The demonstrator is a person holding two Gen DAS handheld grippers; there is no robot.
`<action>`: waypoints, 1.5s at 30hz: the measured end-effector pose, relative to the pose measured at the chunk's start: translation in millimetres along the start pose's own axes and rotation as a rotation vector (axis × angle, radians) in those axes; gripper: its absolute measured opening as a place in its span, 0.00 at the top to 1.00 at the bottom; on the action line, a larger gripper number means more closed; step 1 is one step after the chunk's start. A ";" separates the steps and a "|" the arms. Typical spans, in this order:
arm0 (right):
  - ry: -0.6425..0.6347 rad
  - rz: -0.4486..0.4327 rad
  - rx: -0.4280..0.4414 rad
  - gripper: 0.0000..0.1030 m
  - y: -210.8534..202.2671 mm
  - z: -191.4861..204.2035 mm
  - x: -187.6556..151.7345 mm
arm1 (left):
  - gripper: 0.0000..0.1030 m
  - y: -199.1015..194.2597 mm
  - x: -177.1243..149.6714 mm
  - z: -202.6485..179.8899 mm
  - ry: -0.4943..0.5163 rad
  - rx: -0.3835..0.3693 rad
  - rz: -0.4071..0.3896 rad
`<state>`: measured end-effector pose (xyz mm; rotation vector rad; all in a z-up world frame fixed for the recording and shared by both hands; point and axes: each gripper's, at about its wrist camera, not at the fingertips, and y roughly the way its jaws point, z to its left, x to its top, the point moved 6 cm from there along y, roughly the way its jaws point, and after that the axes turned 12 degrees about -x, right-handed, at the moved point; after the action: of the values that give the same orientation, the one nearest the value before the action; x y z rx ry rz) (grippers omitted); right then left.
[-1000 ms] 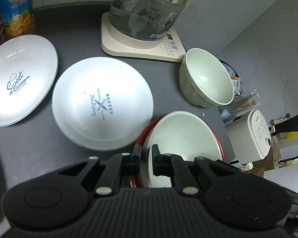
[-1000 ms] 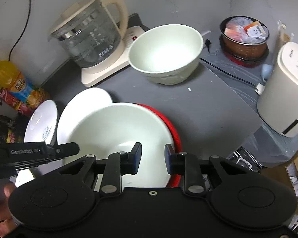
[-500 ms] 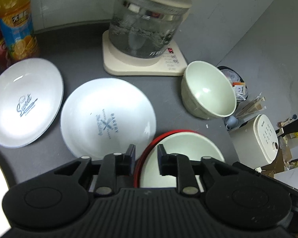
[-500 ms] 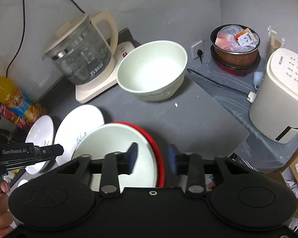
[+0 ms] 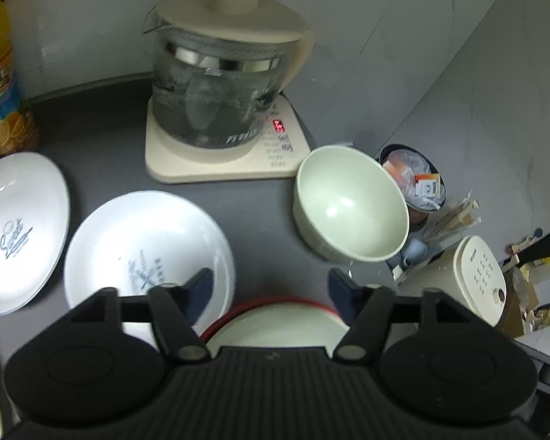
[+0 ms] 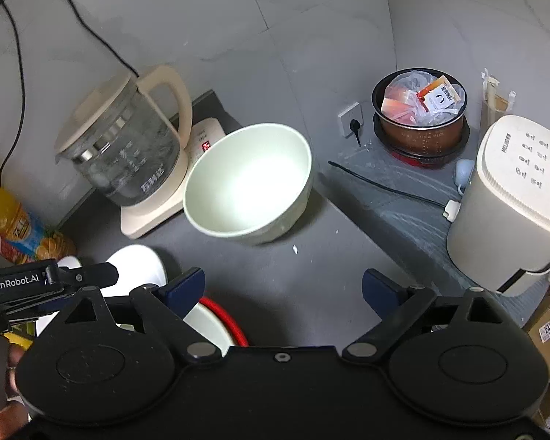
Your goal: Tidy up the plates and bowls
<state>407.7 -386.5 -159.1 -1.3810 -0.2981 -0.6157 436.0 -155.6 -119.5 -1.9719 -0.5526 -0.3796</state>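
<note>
Red-rimmed bowl (image 5: 275, 317) low centre on the grey counter (image 5: 260, 220), earlier pinched at its rim by both claws, now let go. Left gripper (image 5: 269, 286) and right gripper (image 6: 282, 288) jaws opening, spread wide, nothing between the pads (both drawn back). Green bowl (image 5: 350, 203) unmoved, right of centre.

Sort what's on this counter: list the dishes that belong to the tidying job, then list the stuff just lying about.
Belongs to the job: Sweet plate; Bakery plate; pale green bowl; red-rimmed bowl.

Just lying about: glass kettle; juice bottle; pot of packets; cream appliance.
</note>
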 end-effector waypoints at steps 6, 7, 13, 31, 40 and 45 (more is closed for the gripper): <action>0.016 0.005 0.017 0.08 16.6 -7.9 18.0 | 0.21 21.9 11.7 -7.7 -0.021 0.002 -0.002; 0.019 0.008 0.021 0.08 20.2 -9.3 20.9 | 0.21 25.9 13.3 -8.7 -0.023 0.004 0.000; 0.030 0.018 0.043 0.12 40.2 -11.1 35.9 | 0.21 48.7 26.1 -10.2 -0.055 0.006 -0.011; 0.066 0.140 0.071 0.52 111.5 2.4 53.2 | 0.49 123.1 35.9 1.3 -0.141 0.036 0.078; 0.061 0.185 0.053 0.78 125.9 11.5 53.6 | 0.89 137.8 34.0 2.3 -0.173 0.006 0.109; 0.050 0.157 0.050 0.79 115.5 12.0 53.0 | 0.89 129.4 35.0 -5.3 -0.141 0.012 0.098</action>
<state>517.9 -379.5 -223.1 -1.3250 -0.1615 -0.5086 534.5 -202.6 -197.5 -2.0156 -0.5438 -0.1763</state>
